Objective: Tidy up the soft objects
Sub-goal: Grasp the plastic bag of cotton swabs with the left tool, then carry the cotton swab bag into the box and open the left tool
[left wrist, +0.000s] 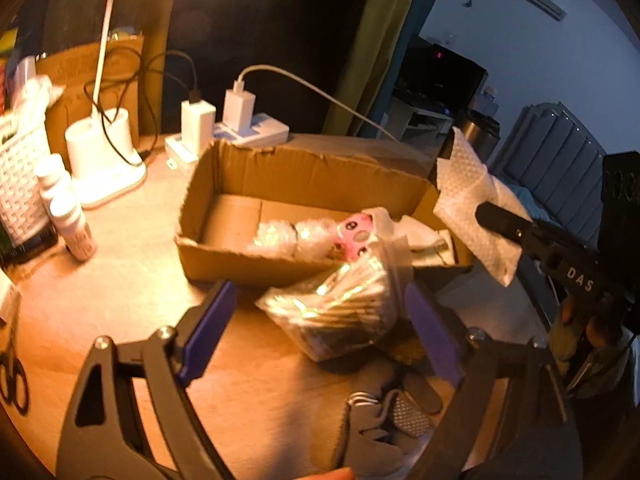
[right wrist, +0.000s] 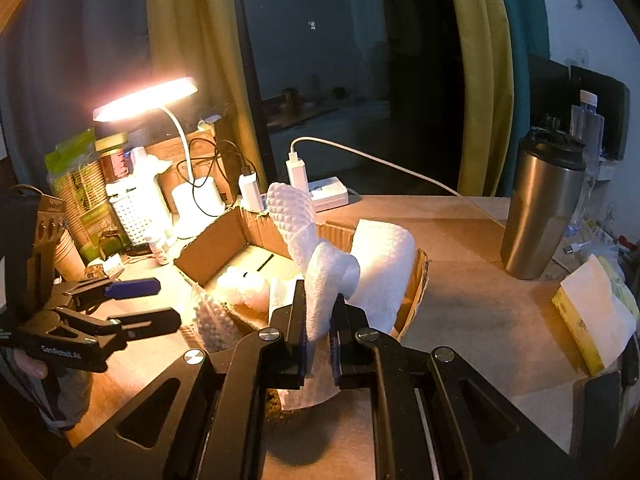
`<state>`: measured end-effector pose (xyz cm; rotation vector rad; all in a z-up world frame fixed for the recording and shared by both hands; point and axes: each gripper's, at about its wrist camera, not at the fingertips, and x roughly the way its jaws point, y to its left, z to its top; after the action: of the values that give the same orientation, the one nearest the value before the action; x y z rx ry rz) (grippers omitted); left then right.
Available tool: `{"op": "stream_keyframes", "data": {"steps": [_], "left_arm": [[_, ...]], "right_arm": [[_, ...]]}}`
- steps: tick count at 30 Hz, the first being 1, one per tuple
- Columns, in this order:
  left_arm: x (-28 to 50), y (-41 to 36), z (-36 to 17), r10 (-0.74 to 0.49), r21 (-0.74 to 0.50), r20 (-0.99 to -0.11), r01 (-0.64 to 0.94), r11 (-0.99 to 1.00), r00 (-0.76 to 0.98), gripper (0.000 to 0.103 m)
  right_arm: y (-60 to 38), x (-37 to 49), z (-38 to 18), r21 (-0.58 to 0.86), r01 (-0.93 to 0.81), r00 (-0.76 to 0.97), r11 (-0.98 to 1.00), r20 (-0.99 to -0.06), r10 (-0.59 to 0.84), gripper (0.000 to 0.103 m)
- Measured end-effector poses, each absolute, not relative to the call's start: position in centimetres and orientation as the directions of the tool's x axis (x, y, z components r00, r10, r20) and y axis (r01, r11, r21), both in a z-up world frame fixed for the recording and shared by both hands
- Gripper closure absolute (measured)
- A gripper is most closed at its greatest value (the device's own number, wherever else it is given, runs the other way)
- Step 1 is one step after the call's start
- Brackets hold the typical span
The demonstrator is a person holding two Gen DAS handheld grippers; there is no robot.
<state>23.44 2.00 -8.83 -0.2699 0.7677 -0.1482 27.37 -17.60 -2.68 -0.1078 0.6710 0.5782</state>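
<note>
The right claw (right wrist: 319, 334) is pinched on a white foam sheet (right wrist: 320, 264), held up at the near right corner of the open cardboard box (left wrist: 224, 184). The left claw (left wrist: 320, 320) is spread wide above the bench (left wrist: 132, 292), its purple-padded fingers (left wrist: 210, 320) on either side of a clear plastic bag (left wrist: 340, 312) that lies just before the box's near wall. A grey mesh item (left wrist: 384, 424) lies closer in, under the left claw. Inside the box sit bubble wrap (left wrist: 280, 238), a pink object (left wrist: 356, 232) and pale folded material. Beyond the box stand chargers in a power strip (left wrist: 256, 130), with a lit desk lamp (left wrist: 106, 160), small bottles (left wrist: 72, 216) and a white basket (left wrist: 20, 176) to the left. A steel tumbler (right wrist: 542, 208) stands well apart on the right.
</note>
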Motion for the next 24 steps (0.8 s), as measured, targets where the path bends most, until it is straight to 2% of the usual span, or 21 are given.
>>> {"op": "stream_keyframes", "data": {"steps": [15, 20, 24], "left_arm": [[25.7, 0.0, -11.7, -0.243, -0.308, -0.703, 0.021, 0.951, 0.668, 0.015], [25.7, -0.2, -11.8, -0.252, -0.302, -0.697, 0.045, 0.952, 0.672, 0.028], [25.5, -0.2, -11.6, -0.263, -0.302, -0.691, 0.062, 0.951, 0.674, 0.031]], "right_arm": [[-18.6, 26.8, -2.5, 0.100, -0.537, 0.633, 0.838, -0.608, 0.478, 0.093], [-18.5, 26.8, -2.5, 0.100, -0.537, 0.633, 0.838, -0.609, 0.478, 0.093], [-18.4, 26.6, -2.3, 0.095, -0.540, 0.633, 0.836, -0.610, 0.478, 0.093]]}}
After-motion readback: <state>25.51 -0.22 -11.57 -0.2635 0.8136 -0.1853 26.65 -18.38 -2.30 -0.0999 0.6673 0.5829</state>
